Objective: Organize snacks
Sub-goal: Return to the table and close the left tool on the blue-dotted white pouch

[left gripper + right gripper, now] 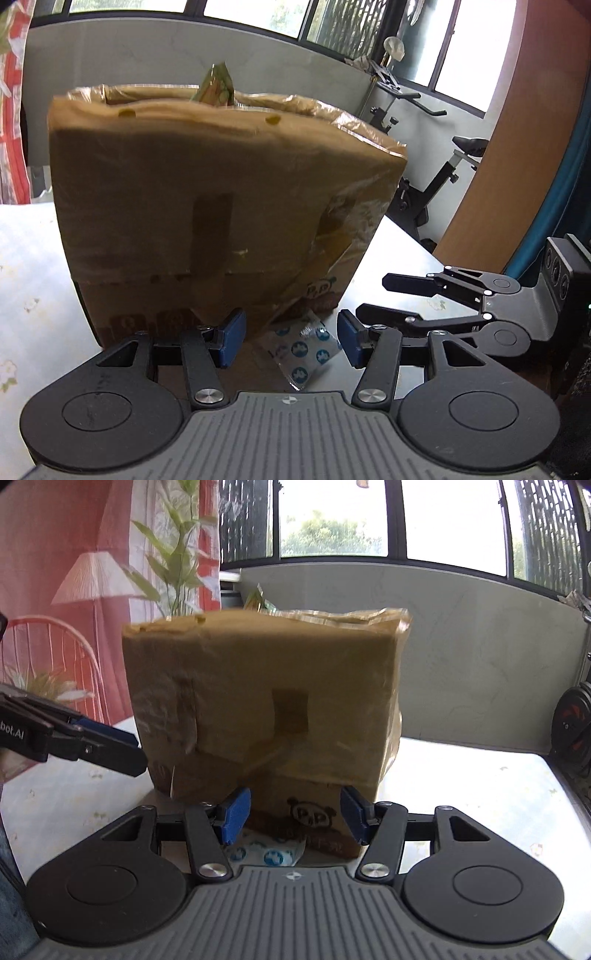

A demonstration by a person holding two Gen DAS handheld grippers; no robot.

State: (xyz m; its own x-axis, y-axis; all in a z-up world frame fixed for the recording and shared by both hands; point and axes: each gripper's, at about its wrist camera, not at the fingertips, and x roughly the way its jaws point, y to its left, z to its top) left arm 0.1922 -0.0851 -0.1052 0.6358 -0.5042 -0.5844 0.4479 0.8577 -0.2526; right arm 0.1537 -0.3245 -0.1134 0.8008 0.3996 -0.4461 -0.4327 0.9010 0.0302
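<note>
A tall taped cardboard box (pixel 214 206) stands on the table right in front of both grippers. A green snack packet (pixel 216 86) pokes out of its open top. A small clear packet with blue round prints (pixel 303 350) lies flat on the table at the box's foot. My left gripper (pixel 291 339) hangs open just above and before it, and its blue pads touch nothing. My right gripper (pixel 295 818) is open too, facing the box (pixel 266 709), with the printed packet (pixel 266 853) low at its left finger. Each gripper shows in the other's view: the right gripper (pixel 373 295), the left gripper (pixel 138 753).
The table (pixel 29 266) has a pale flowered cover (pixel 498 797). An exercise bike (pixel 443 177) and a wooden panel (pixel 524 140) stand behind at the right. A lamp (pixel 96 576), a green plant (pixel 173 554) and a red wire chair (pixel 51 653) are at the left.
</note>
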